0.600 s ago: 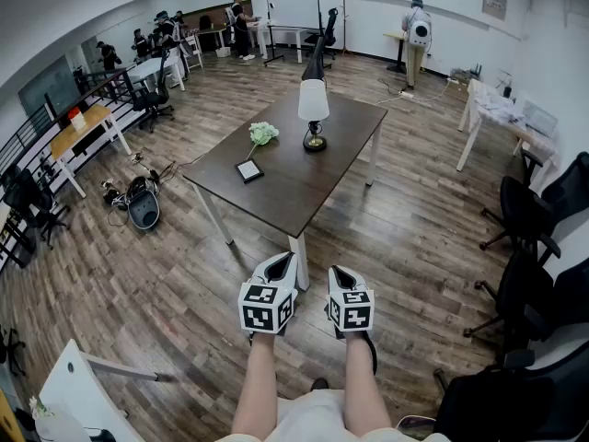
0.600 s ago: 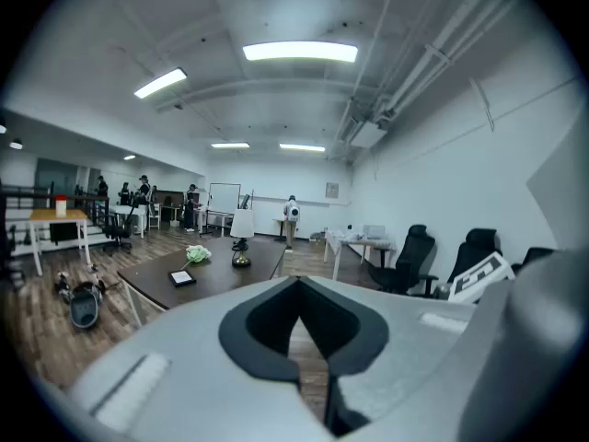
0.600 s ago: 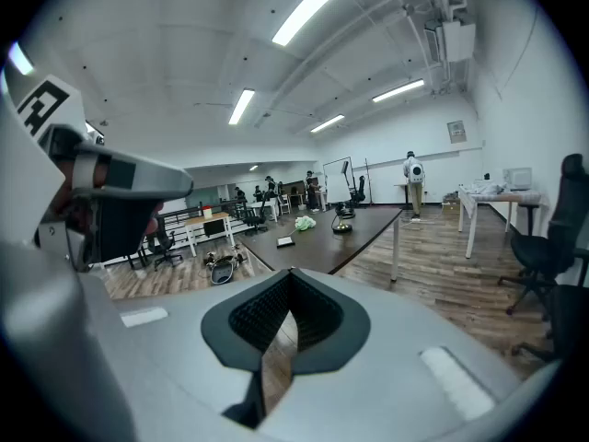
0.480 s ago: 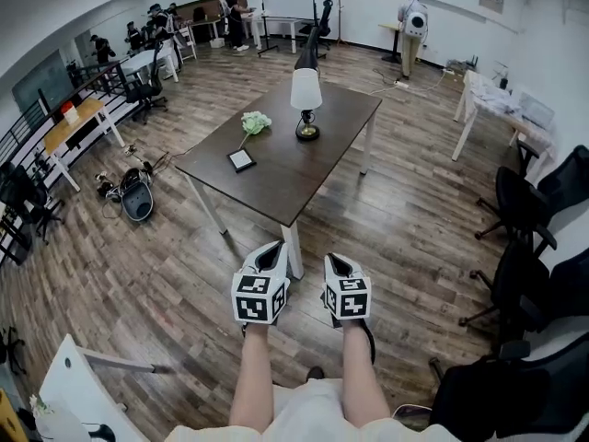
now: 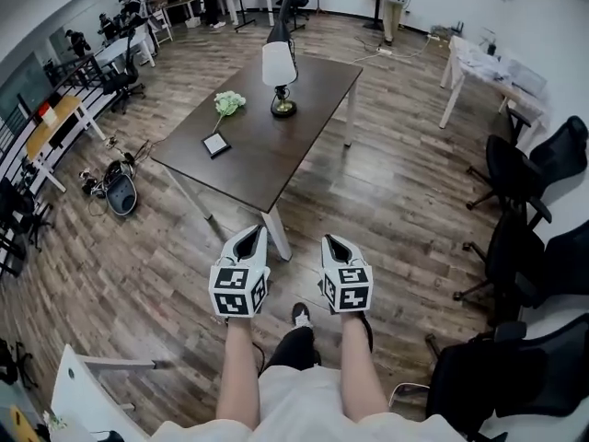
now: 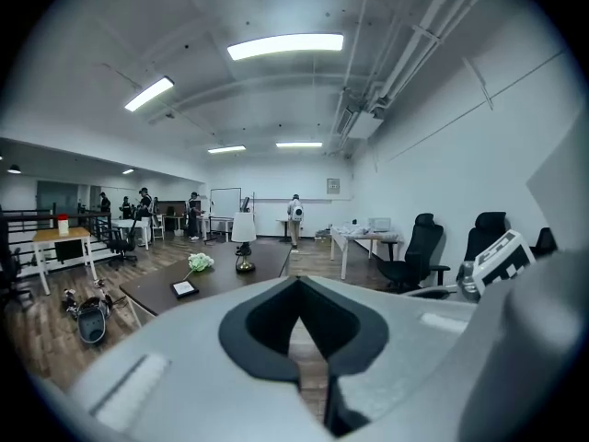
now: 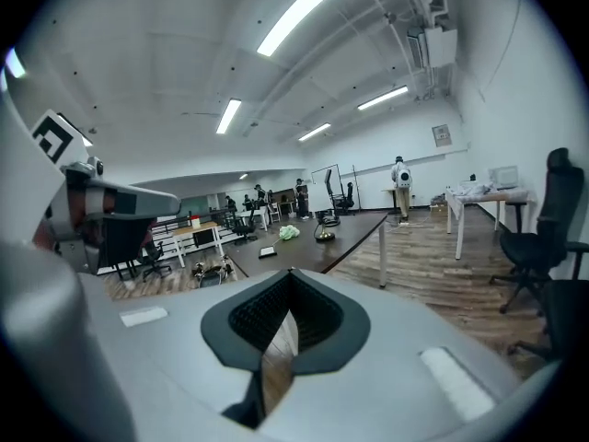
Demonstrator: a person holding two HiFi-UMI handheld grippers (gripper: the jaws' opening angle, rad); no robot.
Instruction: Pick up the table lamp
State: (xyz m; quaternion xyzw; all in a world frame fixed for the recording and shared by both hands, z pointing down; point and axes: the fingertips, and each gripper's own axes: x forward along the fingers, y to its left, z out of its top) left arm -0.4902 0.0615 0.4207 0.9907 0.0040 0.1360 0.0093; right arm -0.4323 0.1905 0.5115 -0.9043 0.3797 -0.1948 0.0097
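Well ahead, table lamp (image 5: 279, 72) small on dark table (image 5: 276, 155), details unclear.

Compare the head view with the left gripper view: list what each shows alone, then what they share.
Head view only: the person's forearms and a shoe. Left gripper view only: ceiling lights and overhead pipes. Shared: the table lamp upright on the dark table, green flowers and a small frame nearby.

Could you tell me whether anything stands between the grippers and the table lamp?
Nothing visible does. The lamp stands near the table's far end; the flowers and frame lie left of it. The left gripper and right gripper, both shut, hang over floor short of the table.
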